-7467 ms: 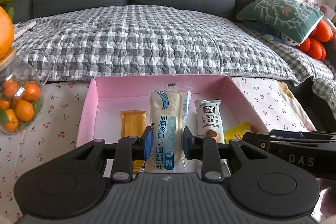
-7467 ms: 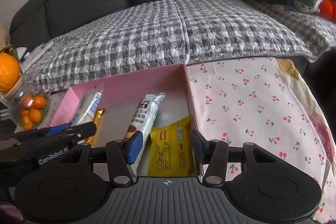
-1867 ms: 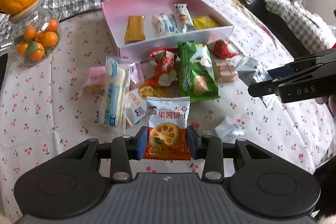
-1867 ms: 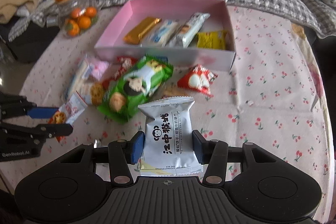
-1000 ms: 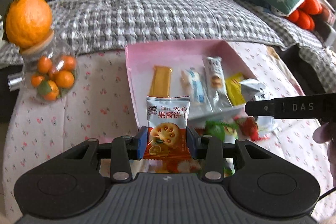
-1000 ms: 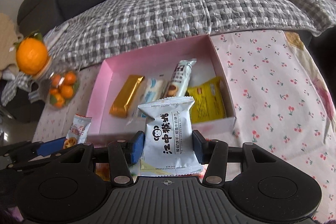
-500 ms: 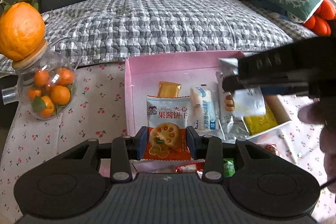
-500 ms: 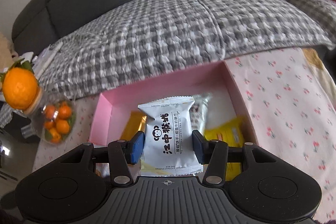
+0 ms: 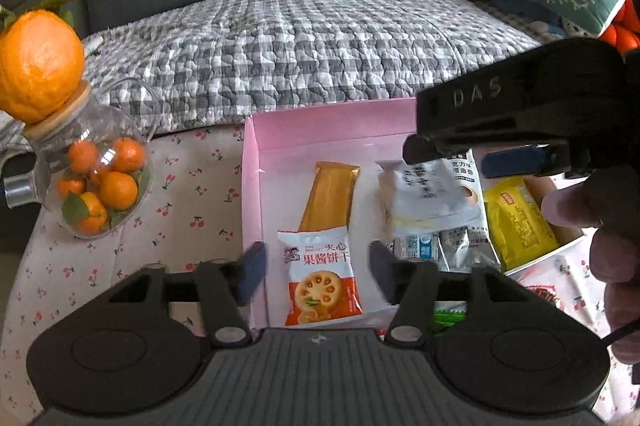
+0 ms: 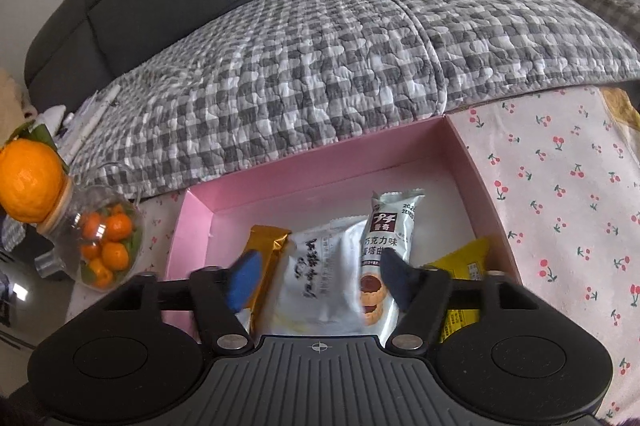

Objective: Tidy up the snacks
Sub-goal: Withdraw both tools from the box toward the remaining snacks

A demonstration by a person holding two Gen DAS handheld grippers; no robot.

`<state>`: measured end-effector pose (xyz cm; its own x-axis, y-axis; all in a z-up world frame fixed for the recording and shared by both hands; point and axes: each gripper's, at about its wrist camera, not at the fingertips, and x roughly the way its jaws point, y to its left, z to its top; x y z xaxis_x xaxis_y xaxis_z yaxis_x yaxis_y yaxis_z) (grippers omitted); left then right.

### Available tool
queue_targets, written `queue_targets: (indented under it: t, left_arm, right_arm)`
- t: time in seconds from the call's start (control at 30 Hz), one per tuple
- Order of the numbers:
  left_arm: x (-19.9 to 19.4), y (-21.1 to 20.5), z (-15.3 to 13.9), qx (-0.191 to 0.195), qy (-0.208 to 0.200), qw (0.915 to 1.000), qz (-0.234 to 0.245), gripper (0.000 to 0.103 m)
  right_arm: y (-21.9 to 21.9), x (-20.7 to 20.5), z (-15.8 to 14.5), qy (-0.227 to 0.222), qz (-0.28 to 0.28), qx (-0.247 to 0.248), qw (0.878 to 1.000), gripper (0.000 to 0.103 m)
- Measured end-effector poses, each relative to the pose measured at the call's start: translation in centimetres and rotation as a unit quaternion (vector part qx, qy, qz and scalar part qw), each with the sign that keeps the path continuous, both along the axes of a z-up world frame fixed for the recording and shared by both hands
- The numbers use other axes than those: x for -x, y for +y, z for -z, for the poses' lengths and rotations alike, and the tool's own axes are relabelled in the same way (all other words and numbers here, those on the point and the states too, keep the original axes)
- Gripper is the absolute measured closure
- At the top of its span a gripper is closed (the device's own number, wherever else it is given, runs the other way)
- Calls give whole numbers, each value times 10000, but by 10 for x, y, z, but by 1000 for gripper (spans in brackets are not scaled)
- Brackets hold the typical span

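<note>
The pink box (image 9: 250, 162) holds a gold bar (image 9: 328, 194), a chocolate-tart pack (image 10: 390, 230) and a yellow pack (image 9: 520, 222). My left gripper (image 9: 316, 262) is open over the box's near left part; the orange biscuit pack (image 9: 320, 282) lies free between its fingers. My right gripper (image 10: 320, 280) is open above the box's middle; the white silver pack (image 10: 320, 278) is loose below it, blurred. In the left wrist view the right gripper's black body (image 9: 520, 114) hangs over the white pack (image 9: 428, 198).
A glass jar of small oranges (image 9: 96, 182) with a big orange (image 9: 38, 66) on its lid stands left of the box. The cherry-print cloth (image 10: 560, 186) covers the table. A checked blanket (image 10: 320, 66) on the grey sofa lies behind. More snacks (image 9: 540, 294) lie near the box's front right.
Both grippers carried their packs from the table to over the box, then opened. The orange biscuit pack and the white pack have come free and dropped into the box.
</note>
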<state>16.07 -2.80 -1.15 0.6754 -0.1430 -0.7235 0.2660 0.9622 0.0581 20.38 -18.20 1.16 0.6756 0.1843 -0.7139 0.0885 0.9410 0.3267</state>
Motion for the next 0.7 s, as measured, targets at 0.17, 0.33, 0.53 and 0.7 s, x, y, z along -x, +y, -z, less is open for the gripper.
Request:
queue_targets:
  t: [0.17, 0.33, 0.53, 0.7]
  left_arm:
    - [3, -1, -1, -65, -9, 10000, 60, 34]
    - [5, -1, -3, -103, -14, 9998, 146, 31]
    - [10, 9, -8, 22, 72, 9999, 70, 26]
    - [18, 14, -16, 86, 40, 9999, 42, 18]
  right_arm:
    - [3, 3, -2, 76, -49, 118, 9999, 33]
    - [4, 13, -7, 127, -48, 165, 9998, 28]
    - [4, 28, -15, 195, -64, 292, 9994, 24]
    - [0, 44, -19, 329, 8, 343, 9989, 24]
